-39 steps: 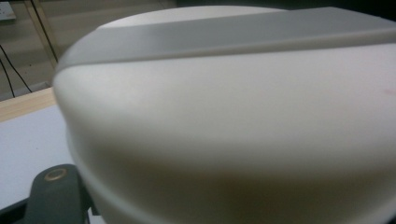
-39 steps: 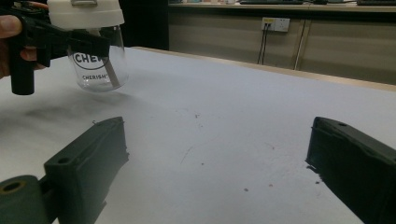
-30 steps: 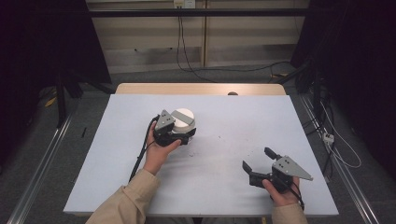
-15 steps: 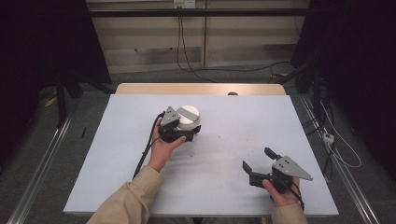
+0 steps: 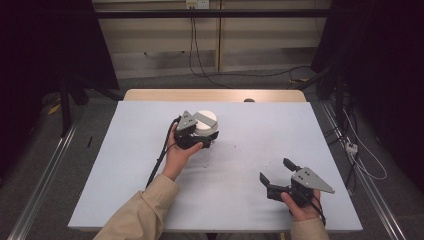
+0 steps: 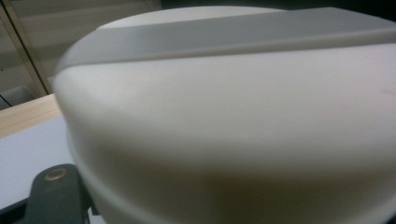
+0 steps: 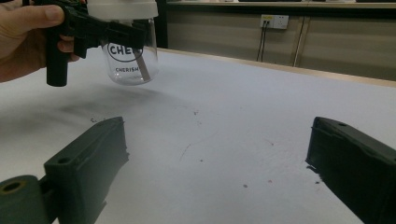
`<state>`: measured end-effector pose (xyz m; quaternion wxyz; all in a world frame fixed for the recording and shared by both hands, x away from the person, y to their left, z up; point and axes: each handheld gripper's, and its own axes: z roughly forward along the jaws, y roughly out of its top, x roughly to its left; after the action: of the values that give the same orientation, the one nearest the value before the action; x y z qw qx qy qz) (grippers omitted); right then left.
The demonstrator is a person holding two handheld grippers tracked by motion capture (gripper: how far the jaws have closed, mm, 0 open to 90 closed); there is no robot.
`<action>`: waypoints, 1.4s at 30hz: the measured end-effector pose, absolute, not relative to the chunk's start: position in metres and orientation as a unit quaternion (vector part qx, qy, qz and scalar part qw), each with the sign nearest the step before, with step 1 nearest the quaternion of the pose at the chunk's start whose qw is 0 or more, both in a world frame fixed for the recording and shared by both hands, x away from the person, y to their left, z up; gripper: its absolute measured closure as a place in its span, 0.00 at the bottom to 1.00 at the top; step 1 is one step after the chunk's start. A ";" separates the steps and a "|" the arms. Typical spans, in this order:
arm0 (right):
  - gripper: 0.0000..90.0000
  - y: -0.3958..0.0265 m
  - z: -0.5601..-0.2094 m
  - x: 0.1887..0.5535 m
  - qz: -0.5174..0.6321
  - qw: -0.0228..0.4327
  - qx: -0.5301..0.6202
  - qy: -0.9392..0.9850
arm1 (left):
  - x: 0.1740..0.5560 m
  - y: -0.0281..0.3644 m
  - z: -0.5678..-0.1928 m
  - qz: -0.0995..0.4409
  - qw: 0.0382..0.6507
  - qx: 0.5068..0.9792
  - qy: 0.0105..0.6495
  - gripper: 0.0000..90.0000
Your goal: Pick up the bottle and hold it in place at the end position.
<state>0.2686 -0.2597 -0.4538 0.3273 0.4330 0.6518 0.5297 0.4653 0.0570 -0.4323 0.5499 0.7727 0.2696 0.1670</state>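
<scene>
White lid (image 5: 205, 118) first: the clear jar (image 7: 132, 63) has edged a touch right and farther up the table (image 5: 125, 170) since a second ago, carried in the left gripper (image 5: 192, 134), whose jaws clamp it just under the lid. It hangs off the surface, a shadow below it. Inside, one brownish strip leans against the wall. Printing reads "CHE" over "CHERISH", partly covered. The right gripper (image 5: 277, 172) hasn't budged near the right front corner, jaws spread wide and holding nothing.

Clear glossy jar (image 7: 130, 63), matt white lid (image 6: 233, 116)
</scene>
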 end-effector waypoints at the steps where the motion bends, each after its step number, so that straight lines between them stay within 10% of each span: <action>1: 0.05 -0.260 -0.454 0.269 0.530 0.327 0.432 0.652 | 0.466 0.057 -0.433 0.168 0.548 0.774 0.270 0.21; 42: 0.05 -0.257 -0.457 0.274 0.527 0.321 0.437 0.654 | 0.471 0.036 -0.453 0.150 0.540 0.795 0.231 0.20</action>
<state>0.2742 -0.2566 -0.4567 0.3210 0.4374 0.6543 0.5267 0.4707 0.0360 -0.4534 0.5400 0.7953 0.2309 0.1503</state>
